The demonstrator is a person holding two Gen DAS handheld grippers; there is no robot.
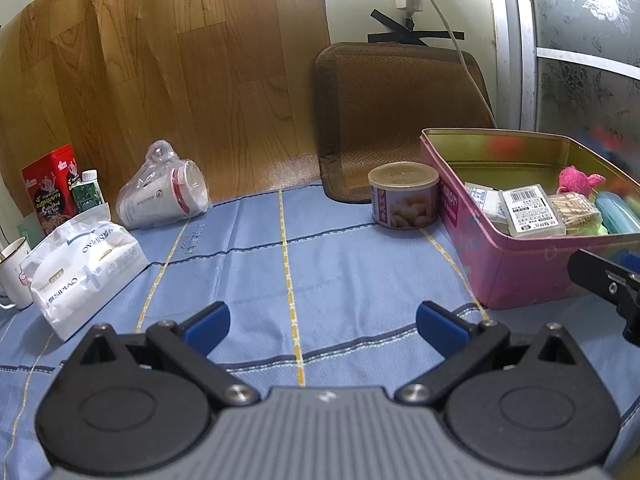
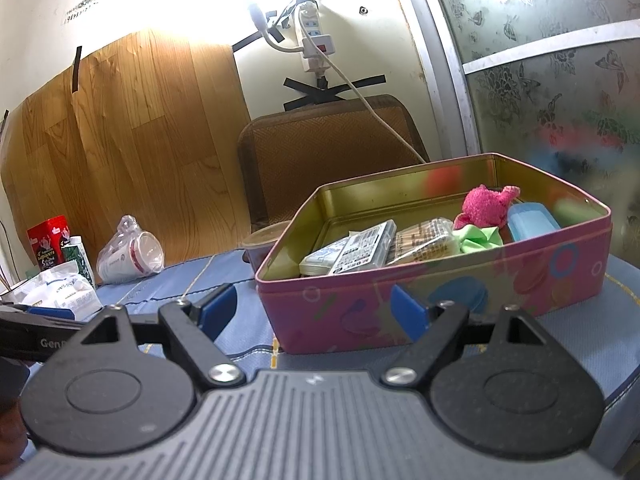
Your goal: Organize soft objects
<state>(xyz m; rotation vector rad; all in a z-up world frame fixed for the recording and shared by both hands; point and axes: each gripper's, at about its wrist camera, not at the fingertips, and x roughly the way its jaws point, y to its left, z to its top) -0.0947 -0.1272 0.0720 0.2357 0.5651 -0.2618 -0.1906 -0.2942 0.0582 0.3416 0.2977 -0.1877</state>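
Observation:
A pink tin box [image 1: 520,276] [image 2: 440,296] stands on the blue cloth at the right. Inside lie a pink plush toy [image 2: 486,206] [image 1: 578,179], a green soft cloth [image 2: 478,238], a blue case [image 2: 532,220], a toothpick box [image 1: 572,208] and small barcode packs [image 2: 356,254]. My left gripper [image 1: 322,326] is open and empty over the cloth, left of the tin. My right gripper [image 2: 312,310] is open and empty, just in front of the tin's near wall. The right gripper's edge shows in the left wrist view [image 1: 608,284].
A round can [image 1: 403,196] stands beside the tin's left corner. A brown mat [image 1: 400,120] leans on the wall. At the left are bagged paper cups [image 1: 164,196], a white tissue pack [image 1: 80,272], a red snack box [image 1: 50,186], a small green carton [image 1: 89,194] and a mug [image 1: 14,272].

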